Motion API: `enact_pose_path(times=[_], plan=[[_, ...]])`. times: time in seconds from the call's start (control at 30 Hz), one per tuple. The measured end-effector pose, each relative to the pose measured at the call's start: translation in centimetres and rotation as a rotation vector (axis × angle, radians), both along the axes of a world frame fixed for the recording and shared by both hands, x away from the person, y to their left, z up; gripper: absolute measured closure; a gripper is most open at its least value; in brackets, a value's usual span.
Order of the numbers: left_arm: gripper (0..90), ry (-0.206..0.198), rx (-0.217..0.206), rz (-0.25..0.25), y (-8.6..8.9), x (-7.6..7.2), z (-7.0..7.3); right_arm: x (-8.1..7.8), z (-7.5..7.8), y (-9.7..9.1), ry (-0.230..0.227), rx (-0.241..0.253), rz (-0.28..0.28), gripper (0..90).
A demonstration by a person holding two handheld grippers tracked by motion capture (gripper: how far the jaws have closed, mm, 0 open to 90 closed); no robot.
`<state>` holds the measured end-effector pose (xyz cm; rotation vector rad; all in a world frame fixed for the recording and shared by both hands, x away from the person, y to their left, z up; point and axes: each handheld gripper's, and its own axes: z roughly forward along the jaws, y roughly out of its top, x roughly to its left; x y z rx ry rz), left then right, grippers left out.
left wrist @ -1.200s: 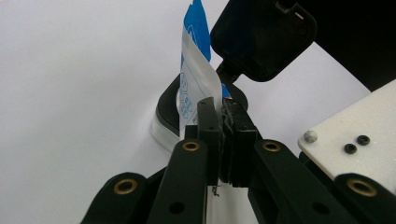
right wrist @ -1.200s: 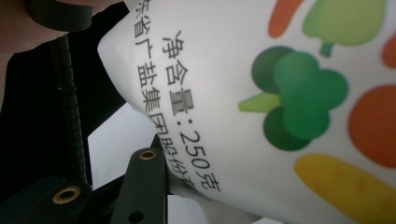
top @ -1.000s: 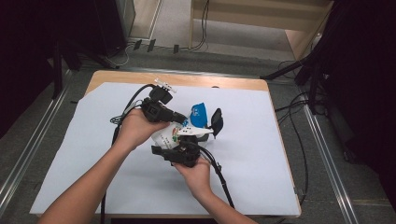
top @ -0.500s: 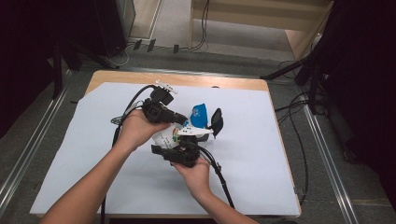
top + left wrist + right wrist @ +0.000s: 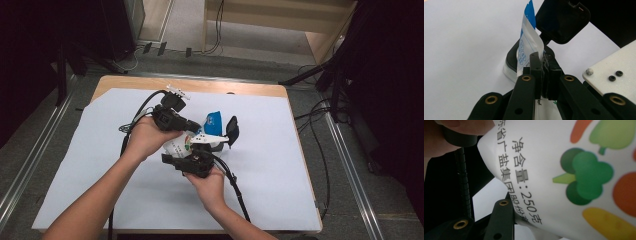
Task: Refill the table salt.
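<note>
A white salt bag [image 5: 574, 170] printed with vegetables and black characters is held up over the table, its blue top [image 5: 214, 120] pointing away from me. My left gripper [image 5: 543, 62] is shut on the bag's thin upper edge [image 5: 526, 47]. My right gripper [image 5: 194, 149] comes from below and is closed around the bag's full lower body [image 5: 176, 148]. In the right gripper view one black jaw presses the bag's side and the other is hidden behind it. Just beyond the bag stands a small clear container [image 5: 510, 66] with a black rim and its black lid [image 5: 562, 20] flipped up.
The white sheet [image 5: 280, 150] covers the wooden table [image 5: 235, 89], bare on the left, right and front. Cables trail from both grippers toward me. The right gripper's white plate [image 5: 614, 67] sits close beside the left jaws. Floor cables and dark stands lie beyond the table.
</note>
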<state>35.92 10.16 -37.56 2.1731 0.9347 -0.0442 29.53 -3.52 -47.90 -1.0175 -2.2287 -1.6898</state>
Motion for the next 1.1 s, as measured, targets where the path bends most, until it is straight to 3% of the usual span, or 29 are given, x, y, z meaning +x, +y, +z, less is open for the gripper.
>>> enact_pose_path(times=[0.37,1.1], plan=[[87.7,0.016,-0.020,0.001,0.10,-0.12,0.09,-0.07,0.12,0.13,-0.014,-0.009,0.001,66.1],[87.4,0.014,-0.009,-0.004,-0.08,-0.12,-0.03,0.06,0.15,-0.03,-0.020,-0.017,0.013,66.2]])
